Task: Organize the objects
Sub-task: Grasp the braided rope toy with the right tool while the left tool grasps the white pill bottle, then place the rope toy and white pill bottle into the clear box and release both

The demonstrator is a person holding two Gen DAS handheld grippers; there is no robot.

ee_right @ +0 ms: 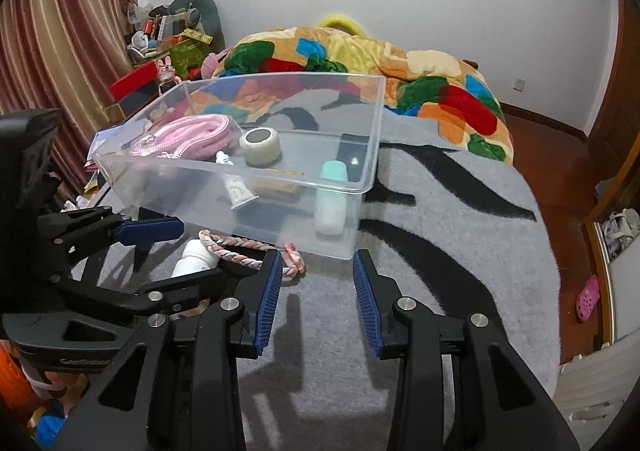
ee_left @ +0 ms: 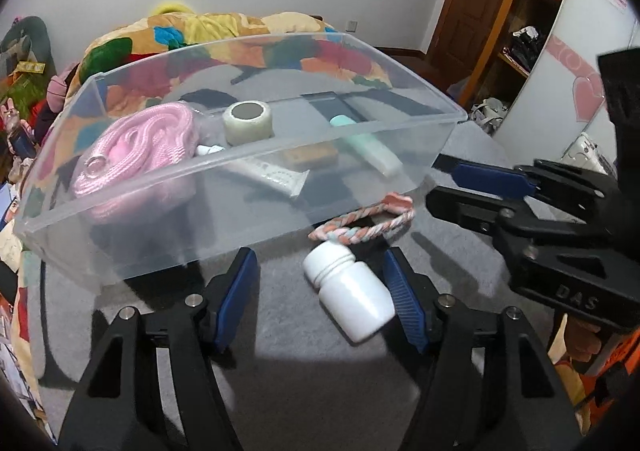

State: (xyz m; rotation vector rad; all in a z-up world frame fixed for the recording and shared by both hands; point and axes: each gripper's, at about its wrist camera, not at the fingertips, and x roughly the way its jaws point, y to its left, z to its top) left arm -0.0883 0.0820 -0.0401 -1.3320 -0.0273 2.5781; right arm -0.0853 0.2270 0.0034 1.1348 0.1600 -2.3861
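Closest to the lens, the left hand-held gripper (ee_left: 320, 287) sits wide open with the white pill bottle (ee_left: 350, 293) lying on its side between the blue pads, nearer the right pad; whether it touches I can't tell. Looks lined up for a grab, not squeezed yet. Just beyond the bottle is the braided hair tie (ee_left: 362, 225), right against the front wall of the clear bin (ee_left: 240, 187). Both are still outside the bin, on the grey blanket (ee_right: 460, 251) covering the bed. Inside the bin: pink rope (ee_left: 136, 155), tape roll (ee_left: 249, 123), a small tube (ee_left: 260, 169) and a mint-capped bottle (ee_left: 366, 147). The right hand-held gripper (ee_right: 316, 299) hovers open and empty near the bin's corner, probably waiting its turn.
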